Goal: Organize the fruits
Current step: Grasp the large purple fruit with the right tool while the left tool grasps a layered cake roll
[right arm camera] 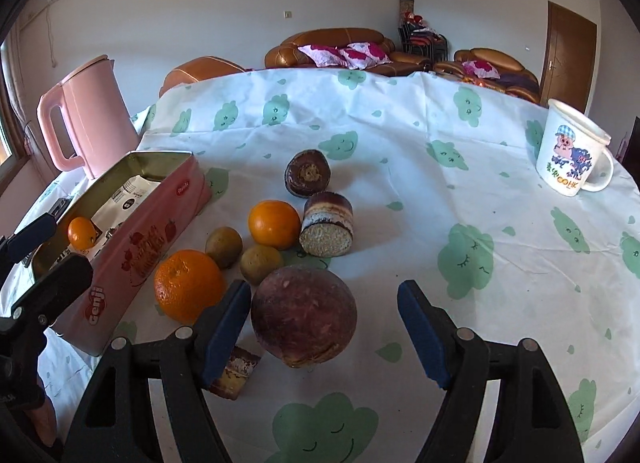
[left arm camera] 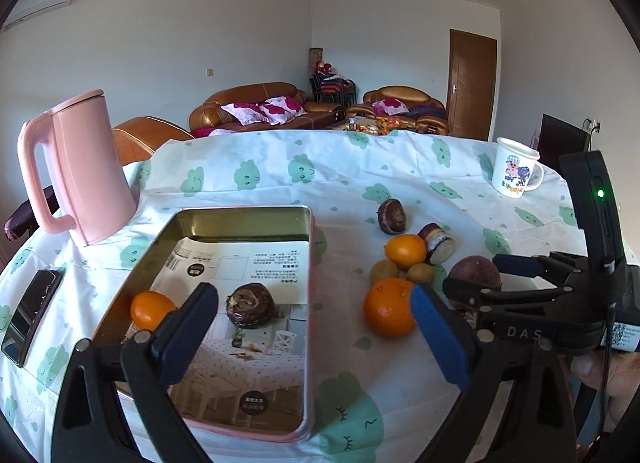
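our right claw [right arm camera: 320, 327] is spread wide around the purple fruit [right arm camera: 304, 317] on the surface; our left claw [left arm camera: 316, 327] gapes empty beside the tin [left arm camera: 240, 219].

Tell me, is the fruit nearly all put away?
Not yet. Done: one small orange and one dark brown fruit lie in the pink tin. In hand: nothing; the right gripper has open jaws around the big purple fruit. Left: seven pieces on the tablecloth.
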